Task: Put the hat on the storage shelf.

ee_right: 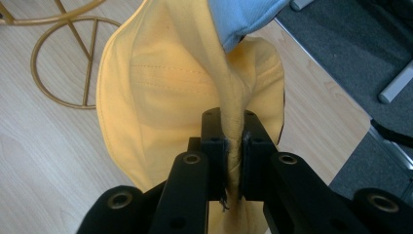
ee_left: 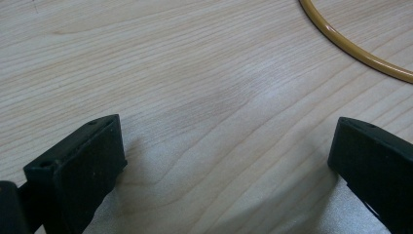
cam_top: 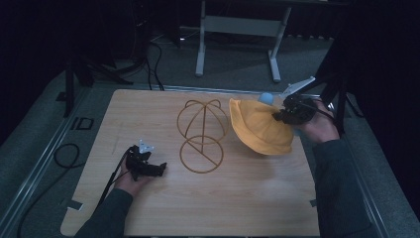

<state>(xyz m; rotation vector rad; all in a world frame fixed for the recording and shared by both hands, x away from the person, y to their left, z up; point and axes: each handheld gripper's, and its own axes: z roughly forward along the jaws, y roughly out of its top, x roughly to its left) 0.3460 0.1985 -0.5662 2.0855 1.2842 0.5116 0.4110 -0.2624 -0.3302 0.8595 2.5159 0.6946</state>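
Yellow cloth marks the bucket hat [cam_top: 260, 129], which in the high view hangs off the table at the right side of the pale wooden table [cam_top: 208, 208], its brim pinched at the right edge by the right gripper [cam_top: 277, 117]; a bit of light blue cloth [cam_top: 266, 97] peeks out just behind the hat on the far side. A gold wire hat stand [cam_top: 202, 134] stands in the middle of the table, just left of the hat, not touching it as far as one can tell. The left gripper [cam_top: 161, 168] rests low on the near left part of the table, well apart from the hat. In the left gripper view its two black jaws stand wide apart with bare wood between them, and a curve of the gold stand's ring [ee_left: 355, 51] lies farther off. In the right gripper view the jaws are clamped tight on a fold of the hat's [ee_right: 156, 87] brim, blue cloth [ee_right: 243, 17] above it, the stand's base ring [ee_right: 63, 63] on the table at far left.
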